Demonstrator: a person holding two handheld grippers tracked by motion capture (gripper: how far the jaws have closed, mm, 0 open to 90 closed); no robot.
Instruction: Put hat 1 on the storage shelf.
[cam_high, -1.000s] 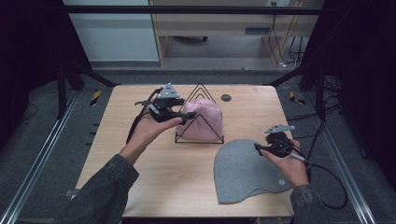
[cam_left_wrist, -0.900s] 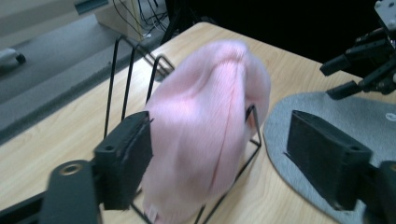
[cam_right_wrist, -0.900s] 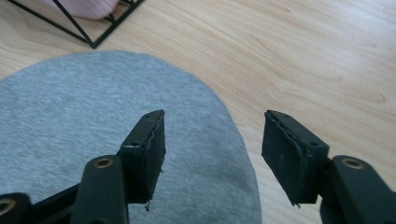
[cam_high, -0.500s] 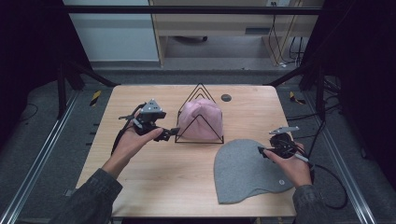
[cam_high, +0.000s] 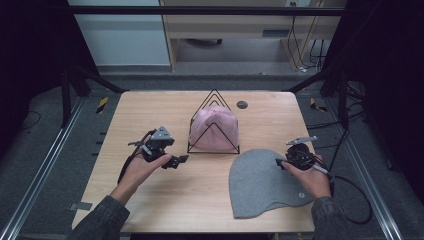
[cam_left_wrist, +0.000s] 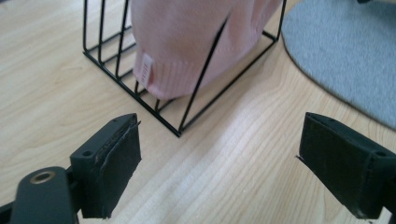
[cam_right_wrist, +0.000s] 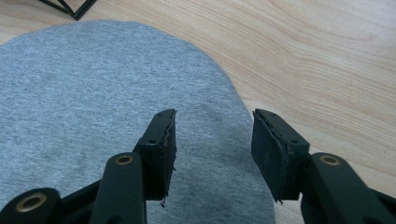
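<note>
Left gripper, high view: left gripper (cam_high: 176, 161) hangs over the table's left half, near its middle depth, held in the person's left hand (cam_high: 137, 170); its jaws point toward the wire stand and stand wide apart, having just been opening, with nothing between them
Right gripper, high view: right gripper (cam_high: 281, 163) sits near the table's right edge, gripped by the right hand (cam_high: 310, 175); its tips lie over the right part of the grey hat; how wide they stand is hard to read here
Pink hat, high view: pink hat (cam_high: 216, 127) is draped over a black wire stand (cam_high: 214, 95) at the table's middle, toward the far edge; the stand's frame rises to a peak above it
Grey hat, high view: grey hat (cam_high: 260, 182) lies flat at the table's near right corner, just beside the stand's near right foot
Table, high view: wooden table (cam_high: 150, 110); a small dark disc (cam_high: 242, 104) rests near the far edge, right of the stand
Left gripper view: both black pads (cam_left_wrist: 116, 158) are spread with bare wood between; the stand's corner (cam_left_wrist: 179, 133) lies just ahead, apart from them; the pink hat's ribbed hem with a small label (cam_left_wrist: 146, 70) hangs inside the wires; grey hat's edge (cam_left_wrist: 345, 51) at the upper right
Right gripper view: jaws partly spread, having just been closing, empty; pads (cam_right_wrist: 166, 140) hover over the grey hat (cam_right_wrist: 93, 102) near its curved edge; whether they touch the cloth I cannot tell
</note>
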